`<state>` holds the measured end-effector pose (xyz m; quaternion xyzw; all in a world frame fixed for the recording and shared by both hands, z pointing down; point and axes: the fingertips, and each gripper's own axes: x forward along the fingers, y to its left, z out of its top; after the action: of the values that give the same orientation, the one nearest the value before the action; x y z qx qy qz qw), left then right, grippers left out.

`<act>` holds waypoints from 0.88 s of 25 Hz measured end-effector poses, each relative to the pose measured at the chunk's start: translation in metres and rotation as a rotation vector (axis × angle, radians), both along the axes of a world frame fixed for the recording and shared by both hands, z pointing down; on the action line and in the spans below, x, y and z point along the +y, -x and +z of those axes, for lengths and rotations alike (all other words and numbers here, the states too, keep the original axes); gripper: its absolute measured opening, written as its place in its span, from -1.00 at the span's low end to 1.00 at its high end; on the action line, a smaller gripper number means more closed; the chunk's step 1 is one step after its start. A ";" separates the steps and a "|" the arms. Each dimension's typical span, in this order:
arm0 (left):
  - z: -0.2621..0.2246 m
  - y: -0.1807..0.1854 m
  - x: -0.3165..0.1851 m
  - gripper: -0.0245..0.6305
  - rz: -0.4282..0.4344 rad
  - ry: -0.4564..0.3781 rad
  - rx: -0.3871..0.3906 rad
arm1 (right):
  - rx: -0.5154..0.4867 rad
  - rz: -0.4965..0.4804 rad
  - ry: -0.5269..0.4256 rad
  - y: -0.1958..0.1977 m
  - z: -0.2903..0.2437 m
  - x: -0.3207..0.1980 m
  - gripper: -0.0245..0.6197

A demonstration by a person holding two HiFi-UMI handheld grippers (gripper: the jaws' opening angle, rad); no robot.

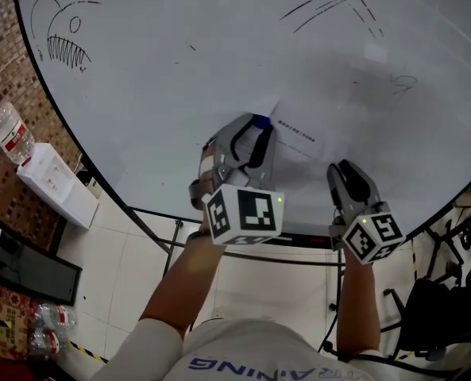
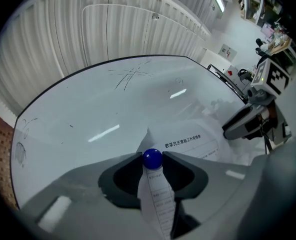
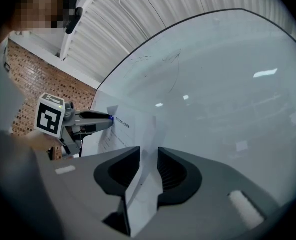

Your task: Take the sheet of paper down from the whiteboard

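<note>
Whiteboard (image 1: 179,70): paper (image 2: 193,145), magnet (image 2: 152,158) between left tongs (image 2: 152,162).

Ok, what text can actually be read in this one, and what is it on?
"数采员正常班工作安排表": heading on the sheet of paper.
"AINING", upside down, the rest unclear: the person's shirt.
Too small or blurred: the paper's table entries, the bottle label, the wall sign.
Whiteboard: drawings only, no words.
</note>
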<state>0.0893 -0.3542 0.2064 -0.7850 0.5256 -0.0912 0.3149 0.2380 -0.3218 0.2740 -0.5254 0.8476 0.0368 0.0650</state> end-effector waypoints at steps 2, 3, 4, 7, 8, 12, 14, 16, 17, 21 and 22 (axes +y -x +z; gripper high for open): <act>0.000 0.000 0.000 -0.51 0.008 0.000 0.005 | 0.005 -0.013 -0.011 0.004 -0.003 0.002 -0.60; 0.000 0.000 0.000 -0.51 0.009 0.001 0.007 | 0.011 -0.020 -0.017 0.007 -0.005 0.002 -0.63; 0.000 0.001 0.000 -0.51 0.008 0.001 0.010 | 0.014 -0.023 -0.020 0.009 -0.006 0.002 -0.63; 0.000 0.001 0.000 -0.51 0.012 0.006 0.020 | 0.014 -0.015 -0.017 0.010 -0.006 -0.001 -0.70; 0.000 0.001 0.000 -0.51 0.016 0.008 0.022 | 0.014 -0.012 -0.019 0.009 -0.007 0.000 -0.72; -0.001 0.000 0.000 -0.51 0.033 0.014 0.036 | 0.042 -0.007 -0.045 0.012 -0.009 0.003 -0.88; -0.001 0.001 0.000 -0.52 0.043 0.021 0.047 | 0.047 -0.008 -0.051 0.013 -0.009 0.004 -0.90; 0.000 0.001 0.000 -0.52 0.056 0.034 0.057 | 0.040 -0.014 -0.051 0.014 -0.008 0.006 -0.90; 0.000 0.001 0.001 -0.52 0.062 0.039 0.062 | 0.037 -0.014 -0.052 0.013 -0.008 0.007 -0.90; 0.000 0.004 0.007 -0.52 0.086 0.055 0.088 | 0.038 -0.009 -0.061 0.011 -0.011 0.015 -0.90; 0.000 0.004 0.008 -0.52 0.095 0.061 0.096 | 0.042 -0.006 -0.065 0.010 -0.012 0.017 -0.90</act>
<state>0.0855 -0.3459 0.2064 -0.8218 0.4991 -0.0546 0.2694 0.2280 -0.3049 0.2616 -0.5194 0.8488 0.0752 0.0641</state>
